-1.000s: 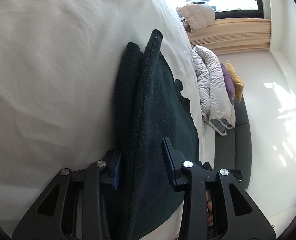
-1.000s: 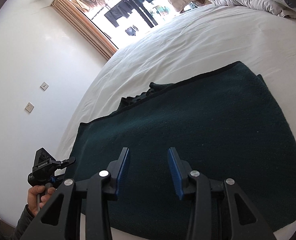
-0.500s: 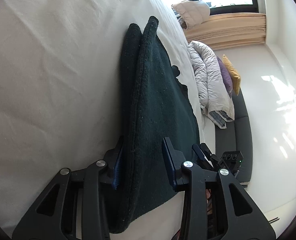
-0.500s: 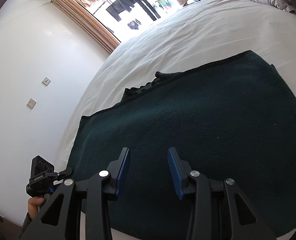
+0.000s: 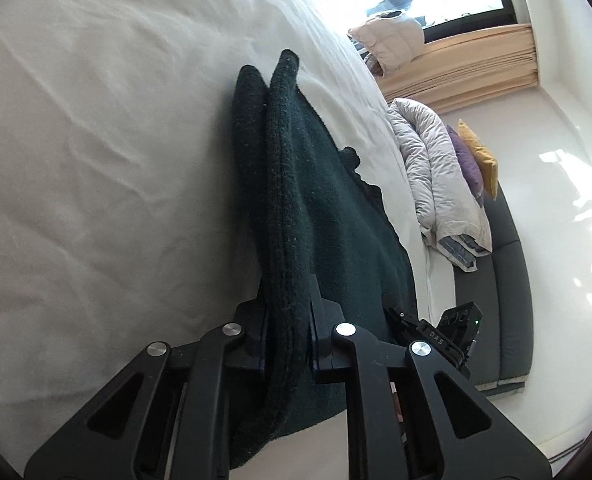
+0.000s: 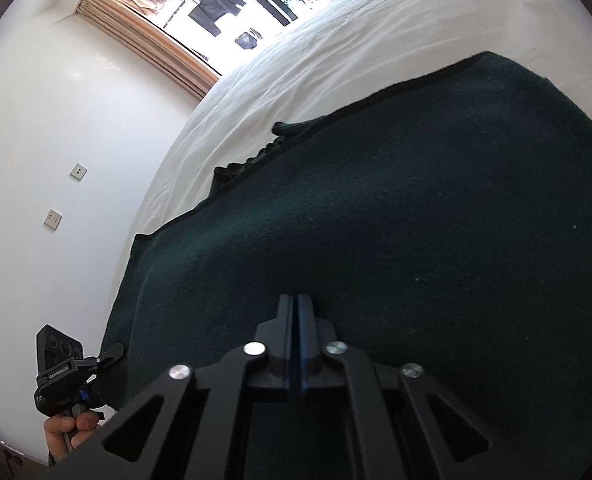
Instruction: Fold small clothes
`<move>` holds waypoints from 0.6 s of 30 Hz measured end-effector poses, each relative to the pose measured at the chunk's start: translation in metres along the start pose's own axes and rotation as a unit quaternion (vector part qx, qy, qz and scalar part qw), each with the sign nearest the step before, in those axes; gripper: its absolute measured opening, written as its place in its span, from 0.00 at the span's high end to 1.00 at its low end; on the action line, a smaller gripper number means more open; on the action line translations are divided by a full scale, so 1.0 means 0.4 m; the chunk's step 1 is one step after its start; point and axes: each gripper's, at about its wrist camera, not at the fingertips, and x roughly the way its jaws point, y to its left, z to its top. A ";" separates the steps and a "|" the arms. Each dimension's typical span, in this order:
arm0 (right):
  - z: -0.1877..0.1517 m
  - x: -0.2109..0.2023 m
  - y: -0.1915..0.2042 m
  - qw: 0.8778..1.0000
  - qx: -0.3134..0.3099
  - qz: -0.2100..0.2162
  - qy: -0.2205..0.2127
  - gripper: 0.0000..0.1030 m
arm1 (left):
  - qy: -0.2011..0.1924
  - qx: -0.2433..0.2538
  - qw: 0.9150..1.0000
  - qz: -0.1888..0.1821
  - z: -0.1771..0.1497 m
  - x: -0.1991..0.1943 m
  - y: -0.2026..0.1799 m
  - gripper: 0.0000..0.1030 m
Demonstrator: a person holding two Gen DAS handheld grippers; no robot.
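A dark green knitted garment (image 6: 396, 220) lies spread flat on a white bed sheet (image 6: 376, 32). In the left wrist view its thick doubled edge (image 5: 291, 208) runs away from me between the fingers. My left gripper (image 5: 287, 300) is shut on that near edge at the bed's side. My right gripper (image 6: 294, 312) is shut, its jaws pressed together over the garment's near edge; whether cloth is between them is hidden. The left gripper also shows in the right wrist view (image 6: 95, 364), held by a hand at the garment's left corner.
A rumpled grey duvet (image 5: 436, 184) with purple and yellow cushions lies on a dark sofa (image 5: 508, 280) beside the bed. A window with beige curtain (image 6: 155, 44) is at the far end. A white wall (image 6: 35, 160) flanks the bed.
Both grippers have closed: the left from open around the garment's edge to clamped on it, the right from wide open to jaws together at the near edge.
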 end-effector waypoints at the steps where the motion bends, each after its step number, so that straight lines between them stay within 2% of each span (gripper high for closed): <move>1: -0.002 0.002 -0.006 1.000 0.003 0.006 -0.002 1.00 | -0.003 0.009 1.000 0.002 -0.003 -0.006 -0.020 0.88; 6: -0.010 0.006 0.004 1.000 -0.018 -0.002 -0.010 1.00 | -0.020 0.087 0.996 0.029 -0.024 -0.019 -0.171 0.88; 9: -0.006 0.003 -0.004 1.000 -0.013 0.013 -0.006 1.00 | -0.020 0.146 0.989 0.029 -0.053 0.006 -0.302 0.88; 11: 0.005 -0.014 -0.012 0.999 0.001 0.038 0.002 0.99 | -0.013 0.183 0.983 0.032 -0.083 0.052 -0.392 0.88; 12: 0.011 -0.023 -0.017 0.998 0.013 0.059 0.004 0.88 | -0.008 0.202 0.979 0.035 -0.105 0.077 -0.428 0.88; 13: 0.018 -0.037 -0.020 0.996 0.021 0.081 0.001 0.68 | -0.004 0.218 0.975 0.038 -0.120 0.110 -0.464 0.88; 14: 0.025 -0.054 -0.021 0.995 0.023 0.097 -0.007 0.59 | 0.000 0.230 0.972 0.043 -0.143 0.135 -0.487 0.88; 15: 0.034 -0.071 -0.020 0.994 0.023 0.106 -0.016 0.42 | 0.003 0.242 0.969 0.050 -0.168 0.161 -0.504 0.88; 16: 0.045 -0.083 -0.022 0.993 0.026 0.116 -0.020 0.30 | 0.005 0.258 0.964 0.062 -0.195 0.189 -0.519 0.88; 18: 0.064 -0.090 -0.033 0.989 0.042 0.142 -0.015 0.26 | 0.014 0.282 0.956 0.082 -0.251 0.249 -0.538 0.88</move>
